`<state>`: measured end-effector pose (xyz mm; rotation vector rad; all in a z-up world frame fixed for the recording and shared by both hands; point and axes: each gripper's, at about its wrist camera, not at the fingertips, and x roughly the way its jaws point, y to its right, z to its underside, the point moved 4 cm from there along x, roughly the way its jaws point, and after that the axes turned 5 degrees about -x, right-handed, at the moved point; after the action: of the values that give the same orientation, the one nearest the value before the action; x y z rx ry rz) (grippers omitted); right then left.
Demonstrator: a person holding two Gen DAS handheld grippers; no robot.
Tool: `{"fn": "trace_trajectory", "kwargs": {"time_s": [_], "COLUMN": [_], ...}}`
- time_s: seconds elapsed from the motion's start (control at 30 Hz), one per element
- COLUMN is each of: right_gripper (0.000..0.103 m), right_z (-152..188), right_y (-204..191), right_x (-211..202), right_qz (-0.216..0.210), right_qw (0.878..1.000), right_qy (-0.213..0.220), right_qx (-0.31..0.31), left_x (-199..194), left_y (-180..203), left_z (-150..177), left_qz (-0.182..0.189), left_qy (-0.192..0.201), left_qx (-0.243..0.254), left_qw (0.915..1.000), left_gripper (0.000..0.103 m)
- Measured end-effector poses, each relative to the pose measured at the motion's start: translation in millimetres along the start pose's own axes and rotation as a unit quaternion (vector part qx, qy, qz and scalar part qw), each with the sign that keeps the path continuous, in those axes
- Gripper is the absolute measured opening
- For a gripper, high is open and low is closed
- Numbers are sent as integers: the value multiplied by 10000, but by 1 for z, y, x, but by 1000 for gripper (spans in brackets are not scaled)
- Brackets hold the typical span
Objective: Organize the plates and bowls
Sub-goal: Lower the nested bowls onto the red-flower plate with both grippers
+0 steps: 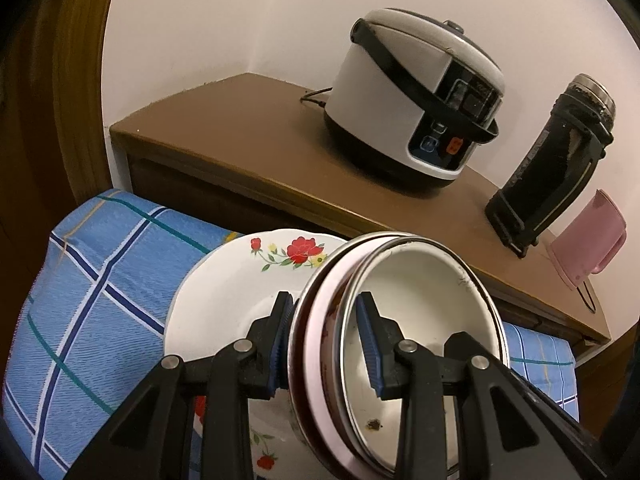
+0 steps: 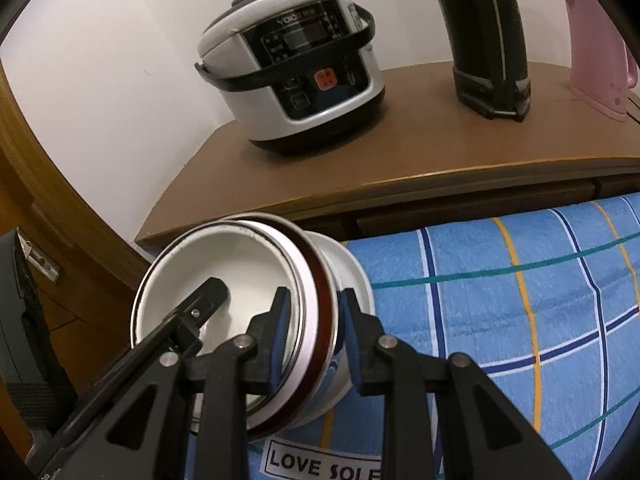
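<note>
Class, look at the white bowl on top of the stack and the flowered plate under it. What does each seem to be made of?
Bowl: probably enamelled metal, glossy white with a thin steel-looking rim and dark chips. Plate: likely glazed ceramic, though melamine is possible; smooth, shiny white with printed red flowers.

The bowls are sitting nested on the plate, the stack tilting over the cloth. Behind it the cabinet is carrying the cooker, with the flask standing to its right and the jug sitting farthest right.
</note>
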<state>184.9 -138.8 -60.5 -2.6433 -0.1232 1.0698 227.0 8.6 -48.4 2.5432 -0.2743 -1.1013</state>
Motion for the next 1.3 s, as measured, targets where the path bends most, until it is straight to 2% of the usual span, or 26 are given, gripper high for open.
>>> {"fn": "trace_trajectory", "kwargs": {"time_s": [0.6, 1.07, 1.3], "right_gripper": [26, 25, 25], "right_z": [-13, -16, -16], "right_y": [-2, -11, -17], "right_x": [8, 27, 35], "right_qz": [141, 140, 122], "right_qw": [9998, 9983, 9980], "right_qy": [-34, -460, -514], "right_qx": [-149, -318, -360], "left_x": [12, 22, 25], "left_y": [-5, -20, -28], "left_z": [-12, -12, -12], "left_qz": [80, -89, -147], "left_qy": [-111, -268, -303], "left_qx": [-286, -509, -598], "left_qw": [9995, 9983, 9976], "left_gripper": [35, 35, 35]}}
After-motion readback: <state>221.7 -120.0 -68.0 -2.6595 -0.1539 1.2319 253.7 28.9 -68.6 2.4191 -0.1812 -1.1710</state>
